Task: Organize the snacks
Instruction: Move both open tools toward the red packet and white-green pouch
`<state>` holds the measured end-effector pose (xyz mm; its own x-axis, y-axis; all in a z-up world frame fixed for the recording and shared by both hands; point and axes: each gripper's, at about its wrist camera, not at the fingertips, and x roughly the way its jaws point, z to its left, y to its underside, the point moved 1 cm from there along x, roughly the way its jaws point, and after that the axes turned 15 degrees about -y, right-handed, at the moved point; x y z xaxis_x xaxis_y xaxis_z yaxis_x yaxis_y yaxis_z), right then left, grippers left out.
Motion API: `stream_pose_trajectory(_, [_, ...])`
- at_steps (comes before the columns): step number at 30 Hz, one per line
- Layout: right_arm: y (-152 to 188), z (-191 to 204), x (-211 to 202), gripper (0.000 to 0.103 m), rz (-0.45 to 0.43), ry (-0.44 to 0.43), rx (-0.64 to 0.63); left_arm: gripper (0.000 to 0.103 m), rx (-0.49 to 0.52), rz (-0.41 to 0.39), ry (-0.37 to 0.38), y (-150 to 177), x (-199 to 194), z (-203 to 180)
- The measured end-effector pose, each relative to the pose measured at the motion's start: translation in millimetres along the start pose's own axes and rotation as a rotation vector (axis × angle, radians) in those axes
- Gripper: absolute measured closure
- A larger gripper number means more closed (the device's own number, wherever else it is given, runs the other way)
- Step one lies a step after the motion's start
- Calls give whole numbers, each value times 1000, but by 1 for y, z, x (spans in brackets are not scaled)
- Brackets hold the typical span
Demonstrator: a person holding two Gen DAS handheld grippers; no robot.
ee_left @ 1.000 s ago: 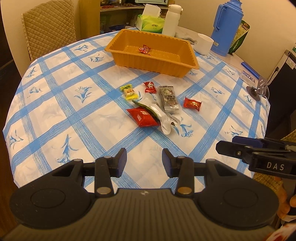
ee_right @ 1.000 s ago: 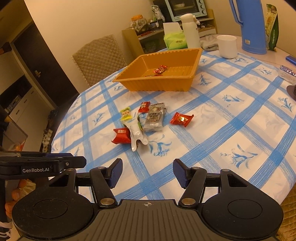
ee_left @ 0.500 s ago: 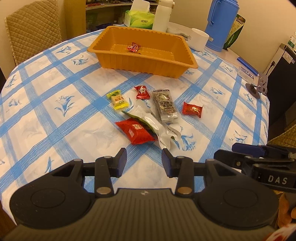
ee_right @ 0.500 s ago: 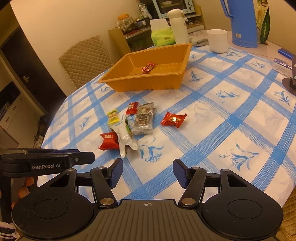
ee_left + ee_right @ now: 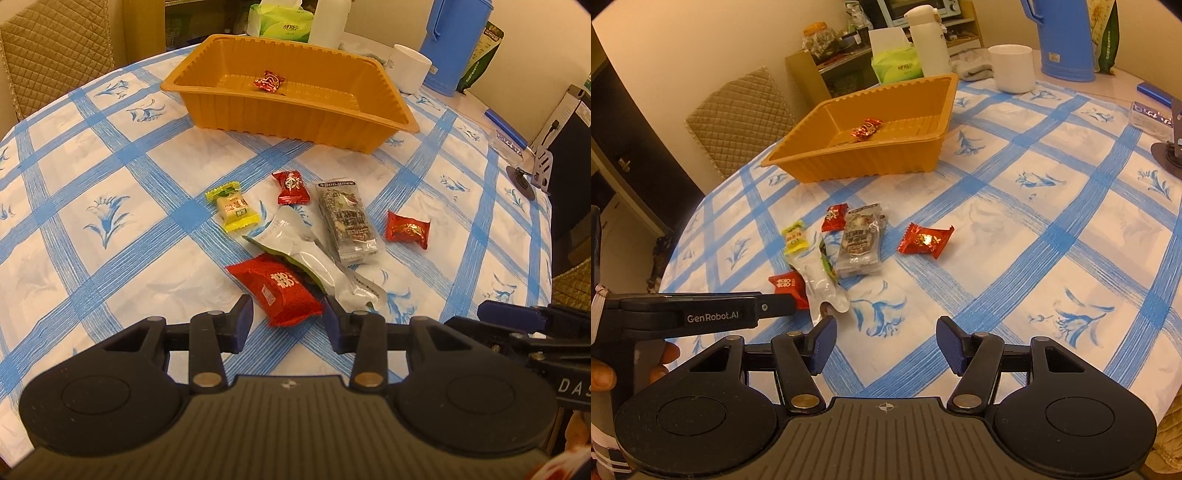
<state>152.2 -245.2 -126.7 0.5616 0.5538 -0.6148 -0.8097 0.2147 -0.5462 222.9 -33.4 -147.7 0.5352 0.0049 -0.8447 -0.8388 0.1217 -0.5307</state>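
Observation:
Several snacks lie in a heap mid-table: a red packet (image 5: pixel 280 288), a white-green pouch (image 5: pixel 306 254), a clear bar packet (image 5: pixel 347 218), a yellow candy (image 5: pixel 232 208), a small red candy (image 5: pixel 291 186) and a red candy (image 5: pixel 408 229) off to the right. An orange tray (image 5: pixel 295 122) behind them holds one red candy (image 5: pixel 269 81). My left gripper (image 5: pixel 288 321) is open, low over the table, with the red packet's near end between its fingertips, not pressed. My right gripper (image 5: pixel 886 341) is open over bare cloth, short of the red candy (image 5: pixel 925 240).
A white mug (image 5: pixel 1014 68), a blue jug (image 5: pixel 1065 37), a white bottle (image 5: pixel 929 40) and a tissue box (image 5: pixel 894 62) stand behind the tray. A quilted chair (image 5: pixel 738 118) is at the far left. A small stand (image 5: pixel 532 177) sits near the table's right edge.
My left gripper has come forward and down to the heap, so the red packet now reaches between its fingertips. The right gripper has crept a little closer to the snacks.

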Motion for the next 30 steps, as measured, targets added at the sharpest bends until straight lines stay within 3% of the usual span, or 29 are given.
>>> stream_pose_trajectory(16, [-9, -4, 10, 42, -4, -6, 12, 67, -9, 6, -64, -2, 6, 42])
stream_pose_trajectory(24, [-12, -4, 11, 42, -8, -4, 15, 67, 138, -65, -27, -9, -5, 27])
stream_pose_trajectory(30, [-11, -7, 9, 42, -12, 5, 29, 67, 249, -69, -30, -16, 7, 11])
